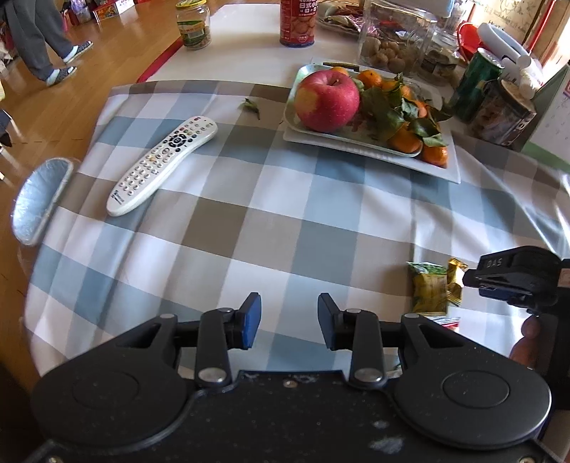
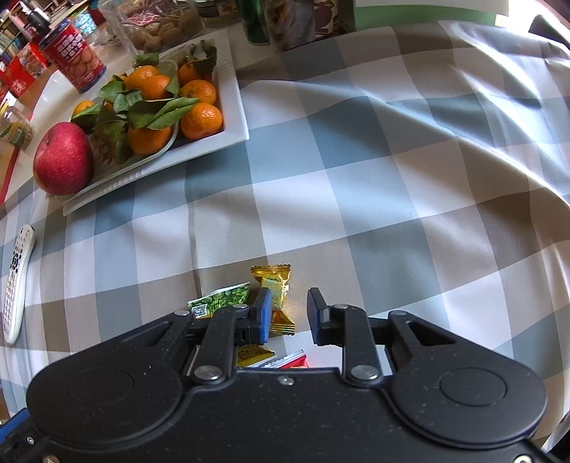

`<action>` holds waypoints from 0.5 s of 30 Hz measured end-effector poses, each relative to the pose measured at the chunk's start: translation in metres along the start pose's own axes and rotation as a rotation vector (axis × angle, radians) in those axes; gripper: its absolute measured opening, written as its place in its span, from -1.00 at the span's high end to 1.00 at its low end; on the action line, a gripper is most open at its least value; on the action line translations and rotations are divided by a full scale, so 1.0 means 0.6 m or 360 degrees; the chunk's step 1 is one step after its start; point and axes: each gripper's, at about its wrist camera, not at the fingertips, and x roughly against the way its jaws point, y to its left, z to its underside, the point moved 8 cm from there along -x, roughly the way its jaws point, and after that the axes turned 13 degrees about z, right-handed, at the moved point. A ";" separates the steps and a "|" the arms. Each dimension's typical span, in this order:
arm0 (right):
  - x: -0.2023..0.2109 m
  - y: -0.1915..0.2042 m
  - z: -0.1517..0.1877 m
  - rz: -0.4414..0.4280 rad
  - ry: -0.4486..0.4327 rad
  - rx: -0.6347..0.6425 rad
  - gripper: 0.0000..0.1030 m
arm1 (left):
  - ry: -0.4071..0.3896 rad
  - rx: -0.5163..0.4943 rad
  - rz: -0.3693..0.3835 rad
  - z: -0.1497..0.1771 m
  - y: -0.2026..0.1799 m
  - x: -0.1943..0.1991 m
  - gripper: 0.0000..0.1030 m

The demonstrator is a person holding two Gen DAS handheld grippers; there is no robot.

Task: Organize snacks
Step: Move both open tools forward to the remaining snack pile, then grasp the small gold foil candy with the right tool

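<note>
Small wrapped snacks lie on the checked tablecloth near the front edge: a gold packet (image 2: 275,289), a green packet (image 2: 222,299) and a red-edged one (image 2: 288,359) partly hidden under my right gripper. My right gripper (image 2: 288,315) is open, low over them, the gold packet lying by its left finger. In the left wrist view the green packet (image 1: 429,290) and gold packet (image 1: 454,281) lie at the right, with the right gripper (image 1: 513,277) beside them. My left gripper (image 1: 289,322) is open and empty over bare cloth.
A white tray (image 1: 445,167) holds a red apple (image 1: 327,100) and leafy mandarins (image 2: 167,103). A white remote (image 1: 164,164) lies at the left. A red biscuit tin (image 1: 297,22), glass jars (image 1: 193,24), a green can (image 1: 475,83) stand behind. A stool (image 1: 41,201) is beside the table.
</note>
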 end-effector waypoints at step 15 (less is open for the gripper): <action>-0.018 0.033 -0.001 0.0047 -0.0020 0.0081 0.33 | 0.0012 -0.0011 0.0027 0.001 -0.003 0.003 0.31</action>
